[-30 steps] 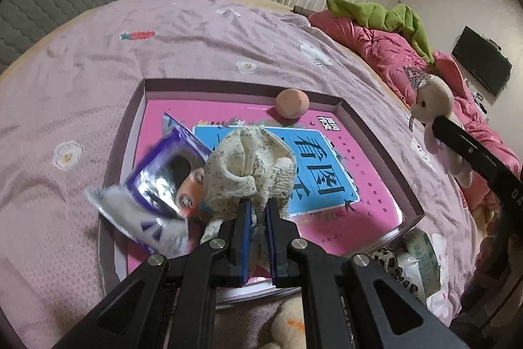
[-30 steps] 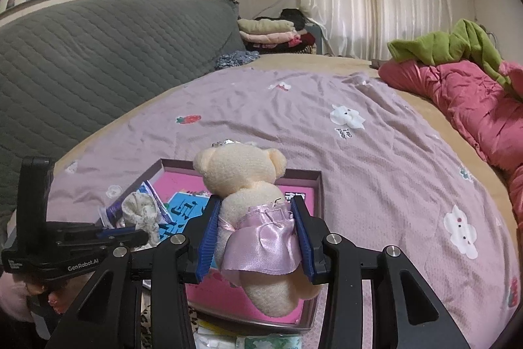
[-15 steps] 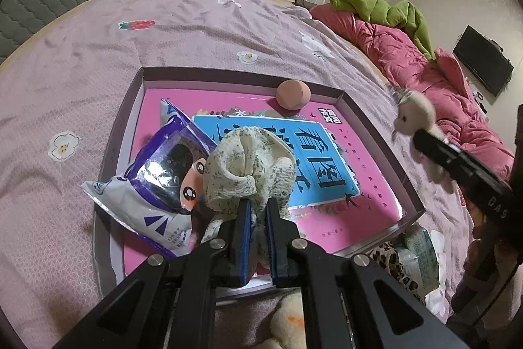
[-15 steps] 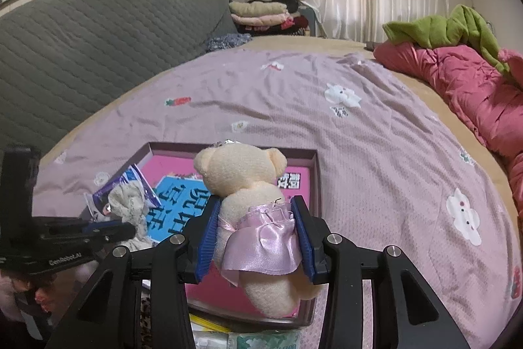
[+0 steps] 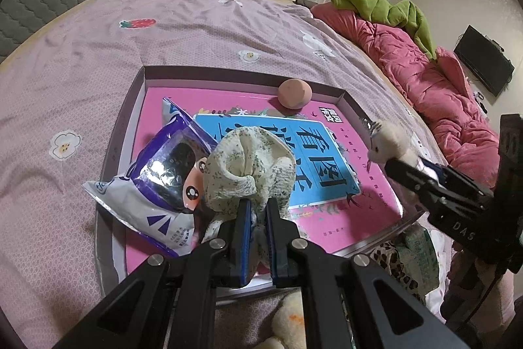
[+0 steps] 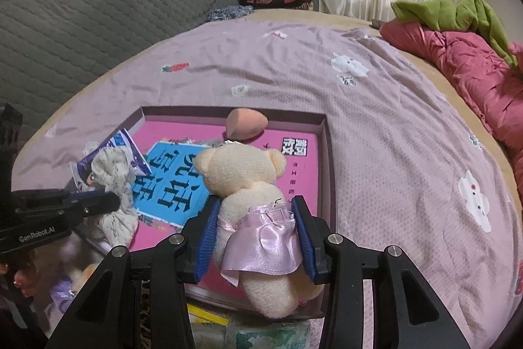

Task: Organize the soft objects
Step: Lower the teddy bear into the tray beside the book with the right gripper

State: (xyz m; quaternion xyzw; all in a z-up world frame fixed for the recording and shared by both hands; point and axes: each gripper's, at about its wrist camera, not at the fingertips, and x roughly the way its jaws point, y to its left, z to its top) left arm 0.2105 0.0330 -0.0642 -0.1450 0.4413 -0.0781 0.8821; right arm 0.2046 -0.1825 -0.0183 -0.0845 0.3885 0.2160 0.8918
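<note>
L gripper (image 5: pixel 258 211): jaws nearly together, clamped on floral cloth bundle (image 5: pixel 250 167), which stands just ahead of the tips inside the tray (image 5: pixel 242 76). Snack bag (image 5: pixel 153 182) lies to its left, touching. R gripper (image 6: pixel 256 228): pads pressed on both sides of teddy bear (image 6: pixel 248 185) at the skirt; bear upright, over tray's near-right corner. Peach ball (image 6: pixel 246 123) beyond bear's head.

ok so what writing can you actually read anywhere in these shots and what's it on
"GenRobot.AI": side of the black left gripper.
"DAS", then cut off: black body of the right gripper.
"看图": large black characters on the blue panel of the pink book cover.
Small black square label at the cover's corner: too blurred.
Purple and white foil packet: no readable text.
</note>
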